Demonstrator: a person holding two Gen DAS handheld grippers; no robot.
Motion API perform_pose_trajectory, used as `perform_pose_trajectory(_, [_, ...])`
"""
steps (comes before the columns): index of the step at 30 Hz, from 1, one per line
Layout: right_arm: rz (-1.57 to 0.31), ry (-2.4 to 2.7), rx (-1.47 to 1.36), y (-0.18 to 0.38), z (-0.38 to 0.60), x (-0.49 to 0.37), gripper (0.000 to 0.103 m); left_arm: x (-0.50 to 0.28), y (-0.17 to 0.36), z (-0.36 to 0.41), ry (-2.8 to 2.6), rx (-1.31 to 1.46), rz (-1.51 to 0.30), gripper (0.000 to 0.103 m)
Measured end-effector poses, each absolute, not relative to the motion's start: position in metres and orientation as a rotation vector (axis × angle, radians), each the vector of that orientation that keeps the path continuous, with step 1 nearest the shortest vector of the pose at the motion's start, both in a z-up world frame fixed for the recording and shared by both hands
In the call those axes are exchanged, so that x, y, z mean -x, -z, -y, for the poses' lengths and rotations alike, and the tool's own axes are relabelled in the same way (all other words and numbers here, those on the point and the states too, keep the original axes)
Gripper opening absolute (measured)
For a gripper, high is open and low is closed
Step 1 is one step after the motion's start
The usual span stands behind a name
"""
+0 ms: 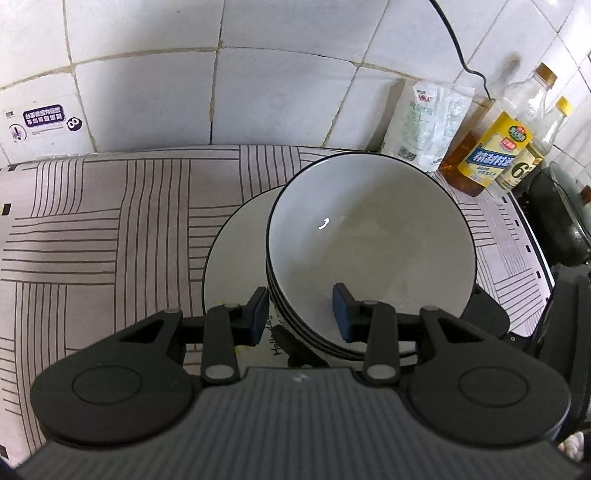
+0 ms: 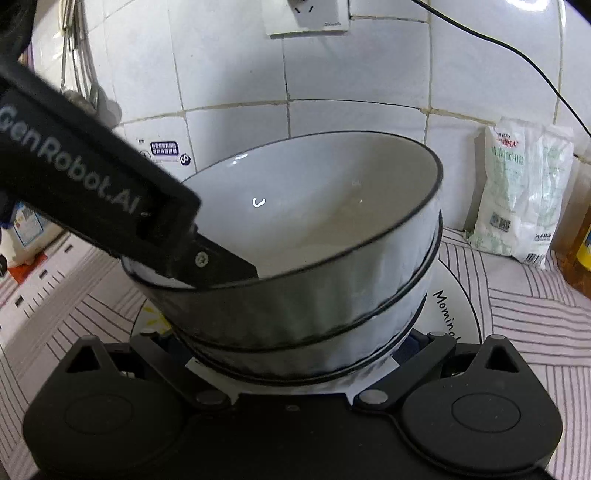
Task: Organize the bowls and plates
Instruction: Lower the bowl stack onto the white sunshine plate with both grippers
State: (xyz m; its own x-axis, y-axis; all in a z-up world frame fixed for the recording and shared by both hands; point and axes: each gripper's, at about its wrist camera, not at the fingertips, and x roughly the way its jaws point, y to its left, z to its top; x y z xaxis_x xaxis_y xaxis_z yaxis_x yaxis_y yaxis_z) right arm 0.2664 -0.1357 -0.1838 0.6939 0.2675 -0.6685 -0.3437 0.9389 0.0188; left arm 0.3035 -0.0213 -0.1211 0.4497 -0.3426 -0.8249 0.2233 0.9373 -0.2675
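A stack of white bowls with thin black rims (image 1: 369, 236) sits on a white plate (image 1: 236, 254) on the striped cloth. My left gripper (image 1: 301, 314) is open; its fingers straddle the near rim of the top bowl, one outside and one inside. In the right wrist view the bowl stack (image 2: 314, 295) fills the middle and the left gripper's finger (image 2: 218, 264) reaches over the rim. My right gripper (image 2: 295, 354) is spread wide around the base of the stack; its fingertips are hidden behind the bowls. The plate (image 2: 454, 314) shows lettering under the stack.
A white bag (image 1: 424, 125) and several oil and sauce bottles (image 1: 495, 151) stand against the tiled wall at the back right. A dark wok (image 1: 565, 221) sits at the right edge. A wall socket with a black cable (image 2: 317, 14) is above. The striped cloth (image 1: 110, 221) covers the counter.
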Motion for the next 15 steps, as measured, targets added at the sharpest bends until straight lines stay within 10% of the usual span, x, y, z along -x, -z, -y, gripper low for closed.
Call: perform_pose_trajectory(15, [-0.757,-0.319,0.006,0.180,0.162,-0.237,0.102,-0.304,0.122,0.022,0.285,0.174,-1.087,0.037])
